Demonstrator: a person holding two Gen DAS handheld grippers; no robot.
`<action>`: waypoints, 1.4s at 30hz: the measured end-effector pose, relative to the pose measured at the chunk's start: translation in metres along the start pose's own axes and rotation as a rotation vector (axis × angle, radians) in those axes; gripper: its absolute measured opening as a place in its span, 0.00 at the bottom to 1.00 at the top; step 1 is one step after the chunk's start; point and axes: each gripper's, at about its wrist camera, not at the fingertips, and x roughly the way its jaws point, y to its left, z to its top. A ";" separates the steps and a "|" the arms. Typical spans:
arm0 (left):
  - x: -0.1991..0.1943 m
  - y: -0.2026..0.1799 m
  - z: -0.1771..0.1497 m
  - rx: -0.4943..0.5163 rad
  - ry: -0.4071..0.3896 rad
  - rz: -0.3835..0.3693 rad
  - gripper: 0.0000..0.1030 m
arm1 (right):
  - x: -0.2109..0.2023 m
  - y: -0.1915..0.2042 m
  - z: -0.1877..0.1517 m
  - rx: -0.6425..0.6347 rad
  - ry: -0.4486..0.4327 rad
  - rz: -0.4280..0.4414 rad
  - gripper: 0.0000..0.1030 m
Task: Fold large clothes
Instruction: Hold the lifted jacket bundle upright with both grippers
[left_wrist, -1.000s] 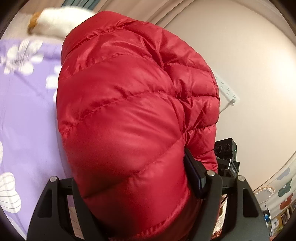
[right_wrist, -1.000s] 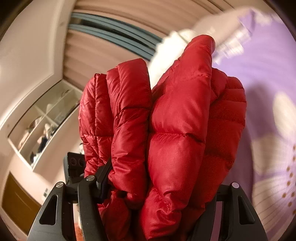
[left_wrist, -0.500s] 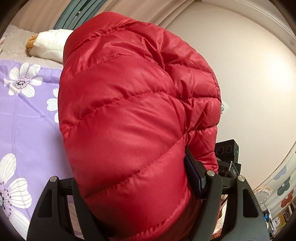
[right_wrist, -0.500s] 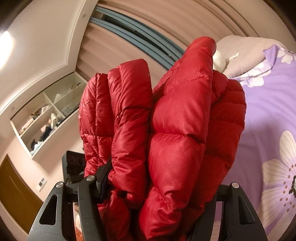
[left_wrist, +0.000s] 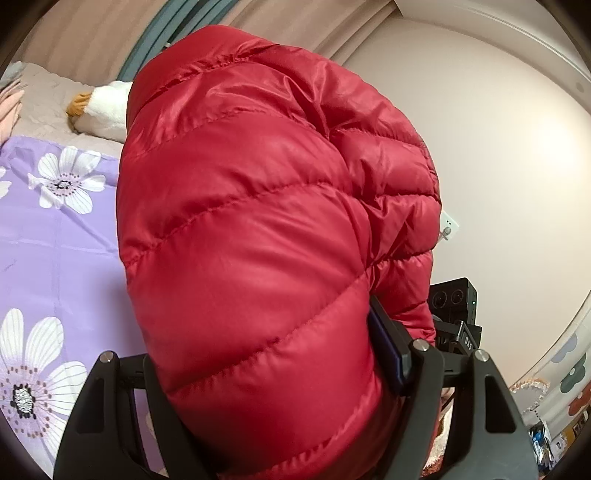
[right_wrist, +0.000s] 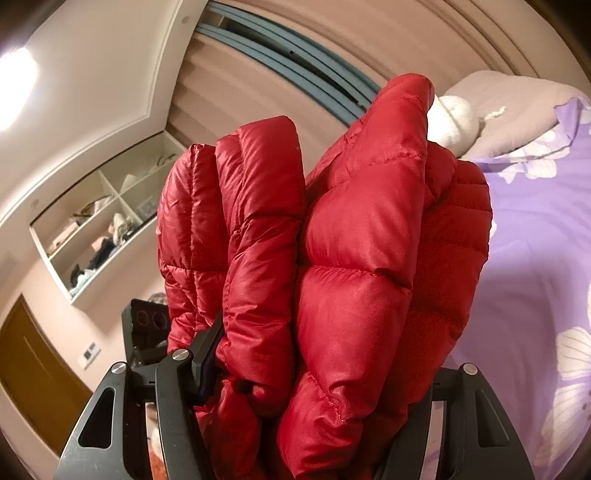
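**Above the bed: red puffer jacket clamped in both grippers, mid-carry**

Over the bed (left_wrist: 55, 258), near its pillow end, the red jacket (left_wrist: 258, 240) hangs bunched between two hand-held grippers, off the purple flowered cover as far as either view shows. The left hand-held gripper (left_wrist: 273, 369) has its jaws spread fairly wide and pressed into a thick puffy wad; the padding bulges out over both fingers. The right hand-held gripper (right_wrist: 314, 369) is also fairly wide, clamped on several stacked layers of the jacket (right_wrist: 332, 258), folds standing upright between the fingers. Each view shows the other gripper's camera block close behind the jacket, so the two grips sit near each other on the same bundle.

Judgement: this looks like a lift-and-reposition step ahead of laying the jacket flat.

Doing it well:
- Keep both clamps firm; the slick shell will likely slip if pressure eases.
- Spread the hands apart so the bundle opens up before it goes down.
- Lower onto the open middle of the cover, clear of the plush toy (left_wrist: 103, 110) at the pillow end.
- Set it down flat, no trapped sleeve underneath.

Sleeves and hem are hidden, so I can't tell the jacket's orientation.
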 end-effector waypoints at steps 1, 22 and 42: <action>0.003 -0.013 -0.004 0.000 -0.004 0.004 0.72 | 0.004 0.004 0.003 -0.001 0.003 0.005 0.63; -0.017 -0.041 -0.012 -0.009 -0.054 0.076 0.72 | 0.013 -0.007 0.013 -0.018 0.089 0.058 0.63; -0.034 -0.055 -0.035 -0.028 -0.103 0.113 0.72 | 0.015 -0.005 0.030 -0.062 0.141 0.068 0.64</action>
